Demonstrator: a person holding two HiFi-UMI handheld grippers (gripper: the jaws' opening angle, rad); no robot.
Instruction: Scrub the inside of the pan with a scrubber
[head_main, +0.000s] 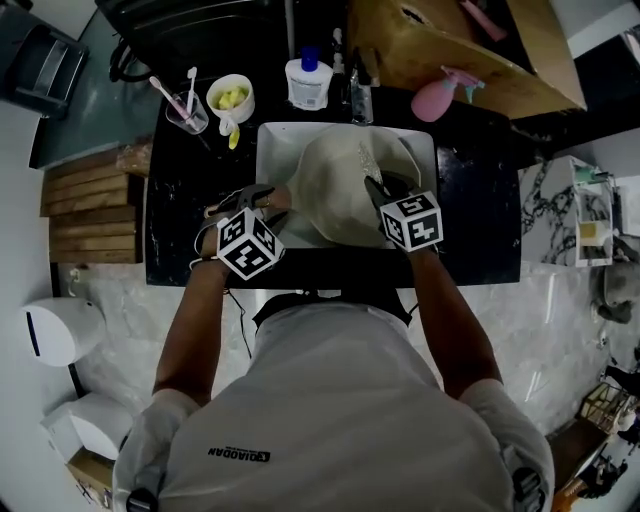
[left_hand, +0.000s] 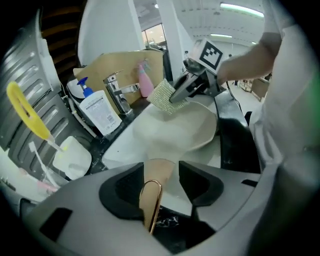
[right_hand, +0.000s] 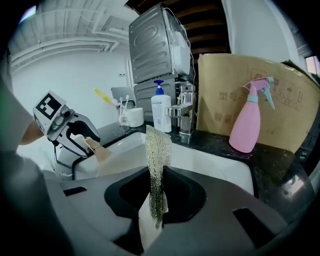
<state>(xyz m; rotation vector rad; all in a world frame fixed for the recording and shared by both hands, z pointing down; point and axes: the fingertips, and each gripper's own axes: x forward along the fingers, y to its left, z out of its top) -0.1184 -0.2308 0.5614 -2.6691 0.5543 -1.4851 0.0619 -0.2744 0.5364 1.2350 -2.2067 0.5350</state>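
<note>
A cream pan (head_main: 340, 195) lies tilted in the white sink (head_main: 275, 140). Its gold-tipped handle (left_hand: 150, 200) sits between the jaws of my left gripper (left_hand: 161, 187), close to the left pad, with a gap to the right pad; the jaws stand wide open. My right gripper (right_hand: 157, 192) is shut on a greenish mesh scrubber (right_hand: 157, 155), which sticks up from the jaws. In the head view the right gripper (head_main: 378, 190) holds the scrubber (head_main: 366, 160) over the pan's inside, and the left gripper (head_main: 262, 195) is at the pan's left edge.
Behind the sink stand a faucet (head_main: 360, 95), a white pump bottle (head_main: 308, 80) and a pink spray bottle (head_main: 440, 95) against a cardboard box (head_main: 460, 40). A toothbrush cup (head_main: 187, 110) and a white bowl (head_main: 231, 97) sit at the back left on the black counter.
</note>
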